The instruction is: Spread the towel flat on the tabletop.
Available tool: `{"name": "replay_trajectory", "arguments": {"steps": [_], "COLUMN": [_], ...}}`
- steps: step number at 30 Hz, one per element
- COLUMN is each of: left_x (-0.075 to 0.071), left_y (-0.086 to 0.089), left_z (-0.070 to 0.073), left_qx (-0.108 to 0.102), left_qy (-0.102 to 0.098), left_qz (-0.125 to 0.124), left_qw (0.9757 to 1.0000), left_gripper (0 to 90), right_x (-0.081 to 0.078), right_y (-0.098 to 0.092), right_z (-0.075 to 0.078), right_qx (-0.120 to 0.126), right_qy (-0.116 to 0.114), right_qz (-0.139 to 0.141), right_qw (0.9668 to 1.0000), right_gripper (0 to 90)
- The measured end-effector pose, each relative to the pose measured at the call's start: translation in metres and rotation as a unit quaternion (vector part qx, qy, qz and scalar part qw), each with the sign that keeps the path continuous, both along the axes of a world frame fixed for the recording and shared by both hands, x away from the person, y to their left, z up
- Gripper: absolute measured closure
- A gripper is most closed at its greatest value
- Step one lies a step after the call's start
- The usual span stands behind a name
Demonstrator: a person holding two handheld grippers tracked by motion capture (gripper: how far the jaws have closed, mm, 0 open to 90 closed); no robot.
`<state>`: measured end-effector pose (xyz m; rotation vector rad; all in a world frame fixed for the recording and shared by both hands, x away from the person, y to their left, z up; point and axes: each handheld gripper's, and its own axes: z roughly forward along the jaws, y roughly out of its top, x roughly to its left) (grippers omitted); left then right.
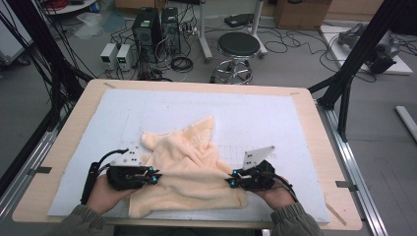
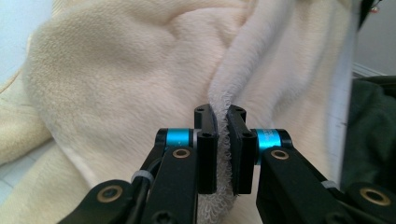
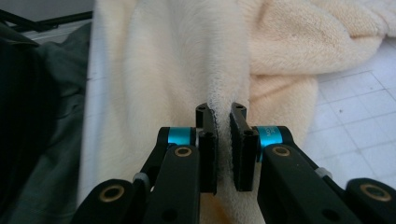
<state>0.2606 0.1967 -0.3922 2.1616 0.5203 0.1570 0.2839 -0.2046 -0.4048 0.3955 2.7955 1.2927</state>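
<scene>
High view: towel (image 1: 189, 162) between both tongs.

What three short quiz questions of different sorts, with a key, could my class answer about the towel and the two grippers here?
1. True or false: both the left gripper and the right gripper pinch the towel.
2. Which lies under the towel? A) a pale mat B) a bare floor C) a metal tray
3. Fill in: in the high view the towel lies ____ rather than spread flat.

Key: 1 true; 2 A; 3 crumpled
</scene>
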Motion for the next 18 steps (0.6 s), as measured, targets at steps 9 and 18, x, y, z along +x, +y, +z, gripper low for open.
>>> {"name": "replay_trajectory", "arguments": {"steps": [9,18], "left_x": [-0.036,-0.01], "left_y": [-0.003,-0.002], "left_z": [0.014,0.037], "left_qx": [0.02,-0.012], "left_qy": [-0.011,-0.049], "left_qz": [-0.034,0.008], "left_qw": [0.9992,0.9987], "left_gripper": [81.0,53.0], "right_x": [-0.051,-0.016], "right_y": [-0.003,-0.008], "right_z": [0.013,0.033], "right_qx": [-0.006,0.054], "right_qy": [-0.011,-0.041], "right_qz": [0.027,-0.022], "right_qw": [0.9995,0.9974], "right_gripper": [77.4,60.1]}}
